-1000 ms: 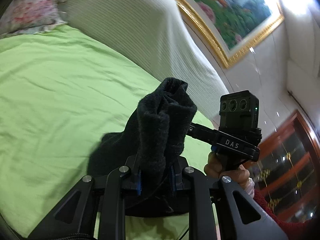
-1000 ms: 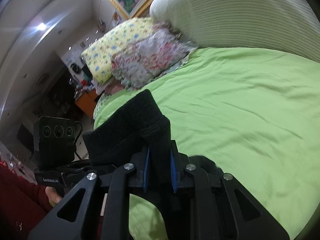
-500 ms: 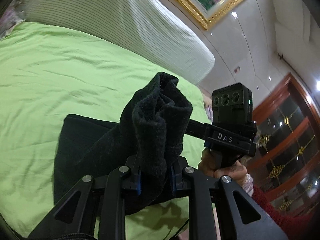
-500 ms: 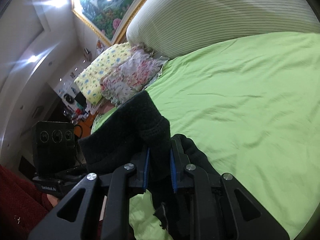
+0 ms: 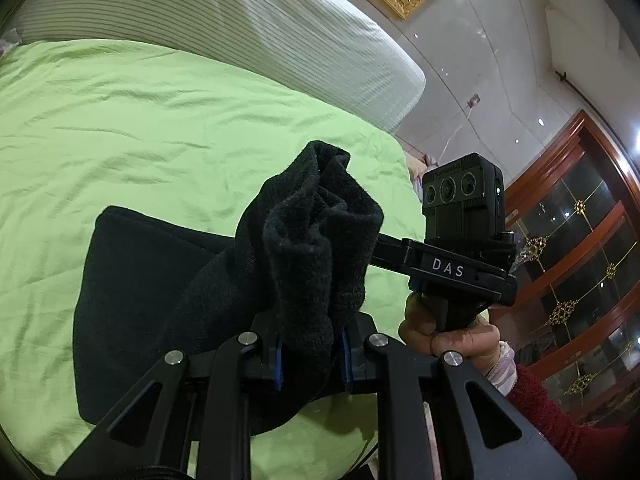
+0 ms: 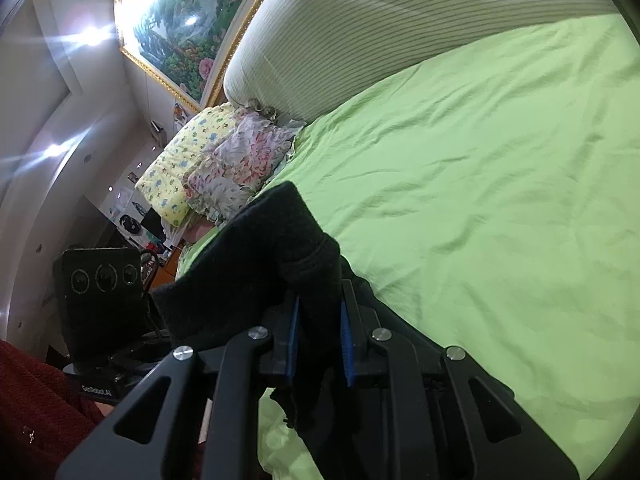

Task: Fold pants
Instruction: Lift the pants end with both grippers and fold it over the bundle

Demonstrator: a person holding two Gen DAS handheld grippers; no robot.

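Note:
The black fleece pants point(image 5: 168, 304) lie partly on the green bed sheet point(image 5: 120, 120), with one end lifted. My left gripper point(image 5: 310, 356) is shut on a bunched edge of the pants, which stands up between its fingers. My right gripper point(image 6: 318, 344) is shut on another edge of the same pants point(image 6: 272, 256). The right gripper also shows in the left wrist view point(image 5: 460, 264), just right of the bunched cloth, held by a hand. The left gripper's camera block shows in the right wrist view point(image 6: 100, 292) at the left.
A striped white headboard cushion point(image 5: 260, 32) runs along the far side of the bed. Floral and yellow pillows point(image 6: 224, 164) lie at the bed's left end. A wooden glass cabinet point(image 5: 580, 248) stands at the right. The person's red sleeve point(image 5: 560, 420) is near the bed edge.
Both grippers have swung with the pants held. More of the black cloth now lies spread on the sheet to the left of my left gripper.

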